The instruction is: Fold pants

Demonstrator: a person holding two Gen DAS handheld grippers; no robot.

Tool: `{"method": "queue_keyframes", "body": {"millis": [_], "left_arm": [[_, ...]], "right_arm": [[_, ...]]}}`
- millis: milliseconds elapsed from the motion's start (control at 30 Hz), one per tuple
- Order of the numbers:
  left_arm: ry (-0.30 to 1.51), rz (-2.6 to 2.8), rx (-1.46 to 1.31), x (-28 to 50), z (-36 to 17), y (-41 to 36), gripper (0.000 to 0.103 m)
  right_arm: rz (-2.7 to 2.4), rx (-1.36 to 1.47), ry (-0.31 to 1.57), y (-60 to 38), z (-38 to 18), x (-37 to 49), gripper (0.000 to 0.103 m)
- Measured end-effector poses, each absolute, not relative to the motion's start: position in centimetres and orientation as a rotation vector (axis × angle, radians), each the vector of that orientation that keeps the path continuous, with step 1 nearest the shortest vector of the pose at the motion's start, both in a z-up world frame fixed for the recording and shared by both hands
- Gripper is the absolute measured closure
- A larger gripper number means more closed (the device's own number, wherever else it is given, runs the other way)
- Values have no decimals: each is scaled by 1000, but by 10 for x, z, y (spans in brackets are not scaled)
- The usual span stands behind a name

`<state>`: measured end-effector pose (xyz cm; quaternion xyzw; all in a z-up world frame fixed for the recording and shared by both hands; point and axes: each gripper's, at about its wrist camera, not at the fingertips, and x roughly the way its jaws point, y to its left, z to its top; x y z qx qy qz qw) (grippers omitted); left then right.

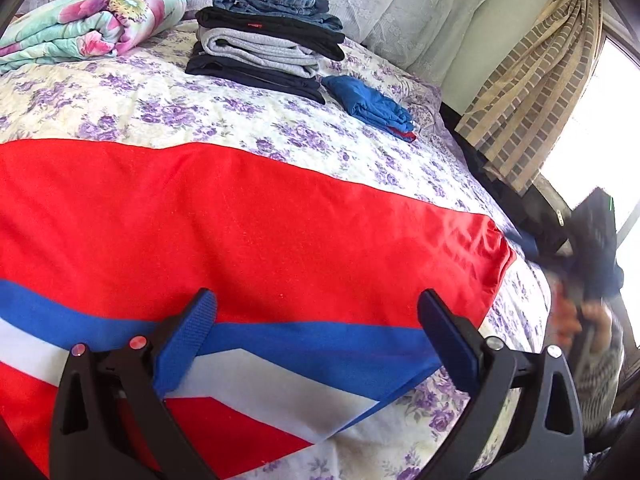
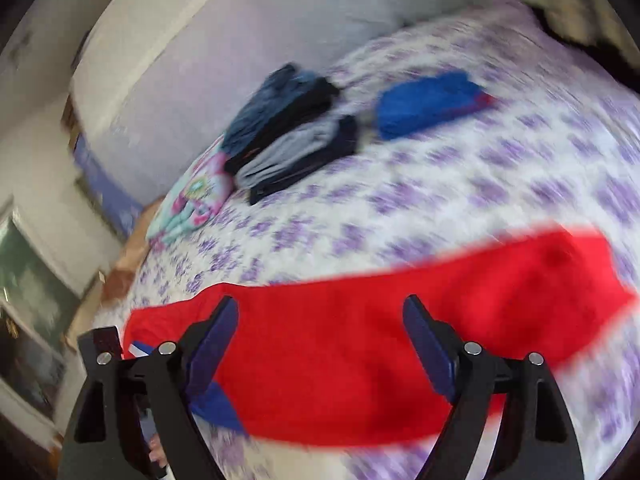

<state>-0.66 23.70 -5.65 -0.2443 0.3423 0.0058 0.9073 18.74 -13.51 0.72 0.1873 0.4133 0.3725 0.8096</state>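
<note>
Red pants [image 1: 248,216] with blue and white stripes lie spread flat across the flowered bedspread [image 1: 200,120]. My left gripper [image 1: 316,316] is open and empty, hovering just above the striped side of the pants. In the right wrist view, which is blurred by motion, the red pants [image 2: 380,352] lie below my right gripper [image 2: 320,328], which is open and empty above them. The right hand and gripper show as a dark blur at the bed's right edge in the left wrist view [image 1: 588,276].
A stack of folded pants [image 1: 268,48] stands at the far side of the bed, with a folded blue garment [image 1: 368,104] beside it. A flowered quilt [image 1: 88,24] lies at the far left. A checked curtain [image 1: 532,92] and window are to the right.
</note>
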Motion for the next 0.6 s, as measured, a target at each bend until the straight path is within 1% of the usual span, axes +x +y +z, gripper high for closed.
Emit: {"method": "queue_keyframes", "body": {"millis": [100,200,300,467,600], "left_arm": [[705,27,-504,-7,-56,238,5],[716,44,-485,-6,-56,235,5],[720,47,-481,-6,-57,235,5],[723,47,-479,-5,-58,236,5],[724,47,-479,-6,-58,236,5]], "right_arm": [[743,673,941,-199,-23,193,18],[734,825,950,-223,-46,197,18],[723,874,981,-221,-63,202,18],[649,924,958,-217,-68,214,18],[595,934,940,-208,-67,223,14]]}}
